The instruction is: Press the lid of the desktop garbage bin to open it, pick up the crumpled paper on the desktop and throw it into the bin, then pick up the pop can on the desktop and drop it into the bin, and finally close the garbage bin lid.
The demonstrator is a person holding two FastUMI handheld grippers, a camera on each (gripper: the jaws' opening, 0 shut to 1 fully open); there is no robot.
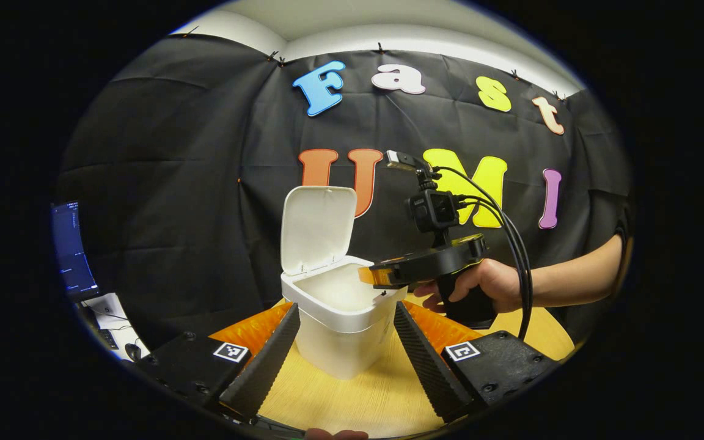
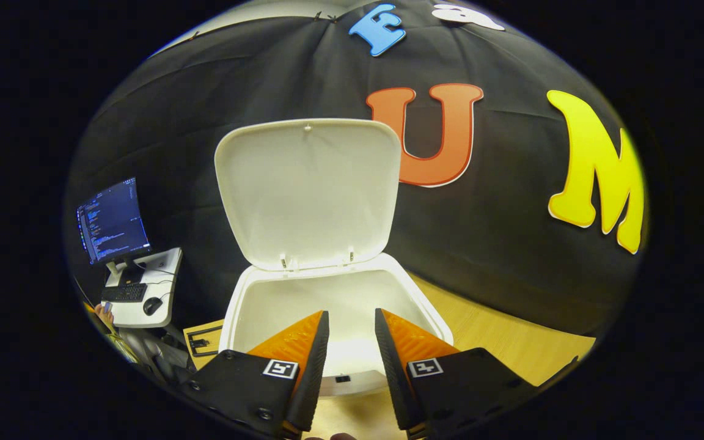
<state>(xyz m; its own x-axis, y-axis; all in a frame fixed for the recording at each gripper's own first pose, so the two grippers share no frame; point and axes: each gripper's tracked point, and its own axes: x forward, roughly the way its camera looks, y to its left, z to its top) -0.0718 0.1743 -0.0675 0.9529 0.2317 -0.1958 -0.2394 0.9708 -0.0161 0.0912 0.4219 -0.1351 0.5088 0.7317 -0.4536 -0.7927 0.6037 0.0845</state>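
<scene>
A lit monitor [image 2: 112,221] stands above a keyboard [image 2: 123,293] and mouse [image 2: 152,305].

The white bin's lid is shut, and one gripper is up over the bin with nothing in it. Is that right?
Not quite. The lid is open, standing upright behind the bin, as the right gripper view shows. The rest holds: the right gripper hangs over the bin's mouth with nothing between its fingers.

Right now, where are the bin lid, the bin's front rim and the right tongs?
bin lid [image 2: 306,195]: right gripper view, on the middle of its raised underside.
bin's front rim [image 1: 346,322]: left gripper view, on the near edge of the opening.
right tongs [image 2: 352,354]: right gripper view, midway between the fingertips, over the open bin.
</scene>
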